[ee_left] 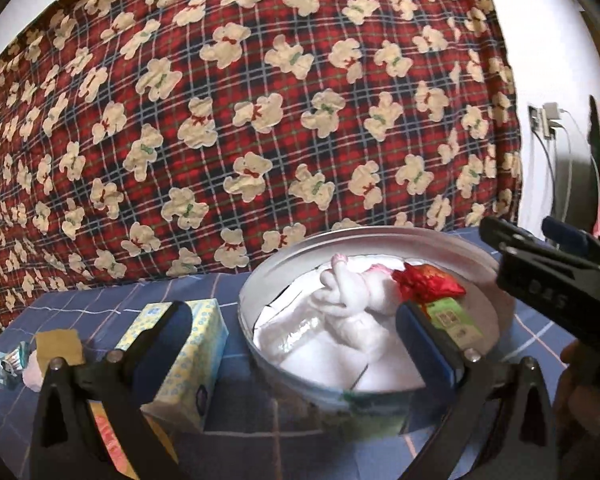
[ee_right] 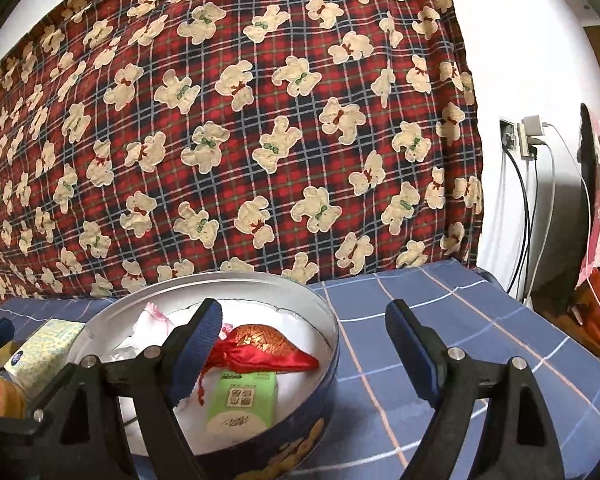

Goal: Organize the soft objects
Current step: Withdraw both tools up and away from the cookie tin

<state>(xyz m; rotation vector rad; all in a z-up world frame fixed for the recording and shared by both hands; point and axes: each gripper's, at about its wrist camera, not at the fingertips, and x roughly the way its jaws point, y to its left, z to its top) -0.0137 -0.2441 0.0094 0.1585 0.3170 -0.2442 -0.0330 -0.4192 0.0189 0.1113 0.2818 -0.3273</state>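
A round blue tin (ee_left: 356,233) stands on the blue checked cloth and holds a white cloth (ee_left: 352,300), a red satin pouch (ee_left: 424,286) and a green tissue pack (ee_left: 452,320). My left gripper (ee_left: 292,312) is open wide, low in front of the tin, with a yellow tissue box (ee_left: 180,344) just inside its left finger. My right gripper (ee_right: 302,308) is open too, and nothing is pressed between its pads. Its left finger (ee_right: 198,344) hangs over the tin (ee_right: 260,277) beside the pouch (ee_right: 260,350), above the green pack (ee_right: 240,404). It also shows at the right of the left wrist view (ee_left: 540,256).
A red plaid blanket with bears (ee_left: 260,100) rises right behind the table. A brown pad (ee_left: 58,346), a pink lump (ee_left: 34,376) and a small wrapper (ee_left: 6,364) lie at the left. A wall socket with cables (ee_right: 524,140) is on the right.
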